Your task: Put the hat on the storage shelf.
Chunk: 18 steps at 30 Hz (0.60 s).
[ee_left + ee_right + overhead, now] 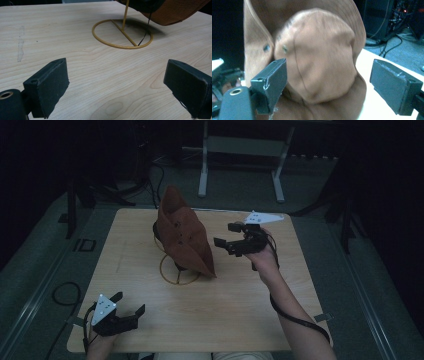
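Brown hat on its stand, both grippers spread

Brown and floppy, the hat (184, 236) hangs tilted on a yellow wire stand (179, 271) at the upper centre of the high view, on the pale wooden table (225, 305). We see the right hand-held gripper (231, 236) just right of the hat, jaws wide apart, not touching it; its own view shows the hat (312, 65) between the jaws. Our left hand-held gripper (129, 304) rests at the lower left, jaws wide, well apart from the stand's ring (122, 35).
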Tool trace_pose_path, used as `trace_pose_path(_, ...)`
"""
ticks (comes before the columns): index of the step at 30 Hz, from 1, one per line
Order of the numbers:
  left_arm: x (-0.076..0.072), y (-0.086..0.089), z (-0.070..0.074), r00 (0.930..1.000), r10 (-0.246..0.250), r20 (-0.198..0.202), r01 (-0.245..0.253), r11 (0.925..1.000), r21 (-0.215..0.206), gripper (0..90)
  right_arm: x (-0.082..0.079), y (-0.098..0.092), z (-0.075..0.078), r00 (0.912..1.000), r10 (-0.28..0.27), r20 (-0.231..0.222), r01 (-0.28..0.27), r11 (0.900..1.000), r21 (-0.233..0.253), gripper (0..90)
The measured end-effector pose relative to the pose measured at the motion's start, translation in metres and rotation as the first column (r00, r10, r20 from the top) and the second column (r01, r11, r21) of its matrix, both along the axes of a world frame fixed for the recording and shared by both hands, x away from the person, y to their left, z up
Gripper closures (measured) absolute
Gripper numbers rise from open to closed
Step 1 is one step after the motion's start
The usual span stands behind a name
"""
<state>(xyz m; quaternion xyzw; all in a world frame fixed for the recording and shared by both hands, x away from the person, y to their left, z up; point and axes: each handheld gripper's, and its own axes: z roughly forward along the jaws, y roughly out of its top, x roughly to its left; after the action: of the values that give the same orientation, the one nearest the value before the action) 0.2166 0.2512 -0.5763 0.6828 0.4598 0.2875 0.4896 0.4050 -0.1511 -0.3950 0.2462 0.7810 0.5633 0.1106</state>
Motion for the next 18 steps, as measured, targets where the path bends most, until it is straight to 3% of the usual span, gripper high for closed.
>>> trace_pose_path(8,0.000,0.000,0.000,1.0000,0.002,0.004,-0.002,1.0000,-0.002,6.1,-0.004,-0.022,-0.039,0.9980,-0.045,-0.045,0.043,0.999,-0.031,14.1)
trace_pose_path(12,0.000,-0.001,0.000,1.0000,-0.001,0.003,0.001,1.0000,0.000,6.1,-0.007,-0.032,-0.058,0.9972,-0.049,-0.058,0.047,0.999,-0.021,14.2)
trace_pose_path(18,0.000,-0.001,0.000,1.0000,-0.003,0.003,0.003,1.0000,0.004,6.1,-0.017,-0.041,-0.086,0.9955,-0.050,-0.080,0.046,0.997,-0.055,14.1)
